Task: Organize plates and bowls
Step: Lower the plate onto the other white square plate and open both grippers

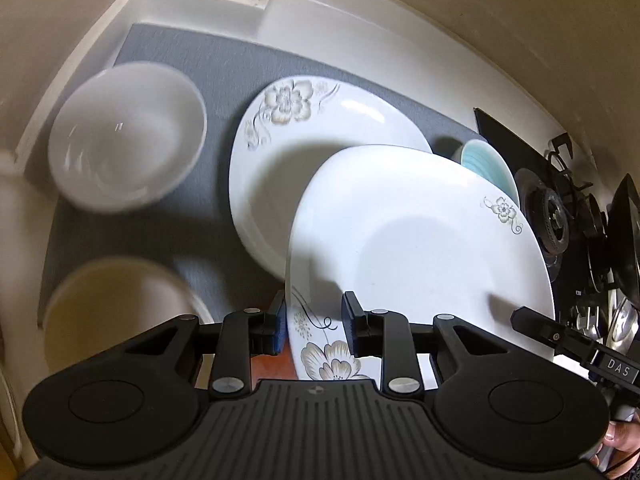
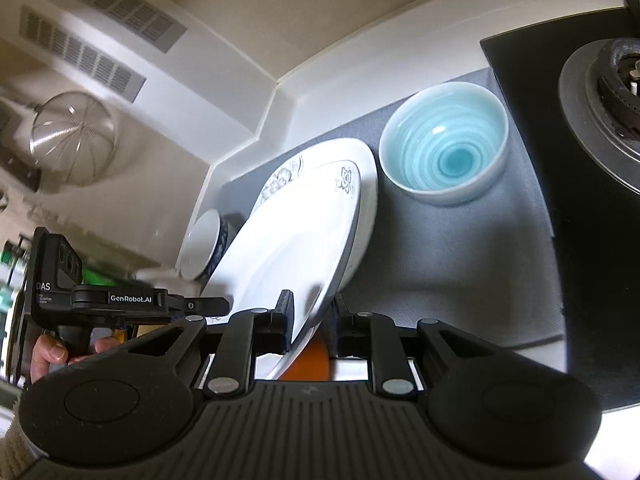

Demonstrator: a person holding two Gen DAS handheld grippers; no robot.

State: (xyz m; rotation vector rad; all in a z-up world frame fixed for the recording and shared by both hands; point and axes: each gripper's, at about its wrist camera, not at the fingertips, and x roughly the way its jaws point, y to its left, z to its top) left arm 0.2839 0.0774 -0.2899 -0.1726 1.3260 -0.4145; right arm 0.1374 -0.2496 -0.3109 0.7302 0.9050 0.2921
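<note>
Left hand-held gripper [image 1: 314, 326], seen from its wrist camera: it reaches forward over the worktop edge with its fingers level, clamped on the near rim of a white squarish plate with a flower print [image 1: 420, 248]. One blue-padded finger [image 1: 352, 320] lies on the plate's upper face, the other below its rim. The right hand-held gripper [image 2: 310, 322] stands beside it, clamped on the same near rim a little farther along; the plate edge passes between its black fingers.

The held plate is tilted, near edge raised, far edge low and overlapping a second white flower-print plate [image 1: 304, 140] lying flat on the grey mat [image 1: 224, 68]. Its long axis runs from the grippers away toward the wall.

A pale blue glazed bowl with ring pattern [image 2: 444, 152] stands upright on the mat just right of the plates, near the black gas hob [image 2: 600, 100]. A white bowl [image 1: 128, 136] stands left of the plates, apart from them; a cream bowl [image 1: 116, 312] sits nearer, blurred.
</note>
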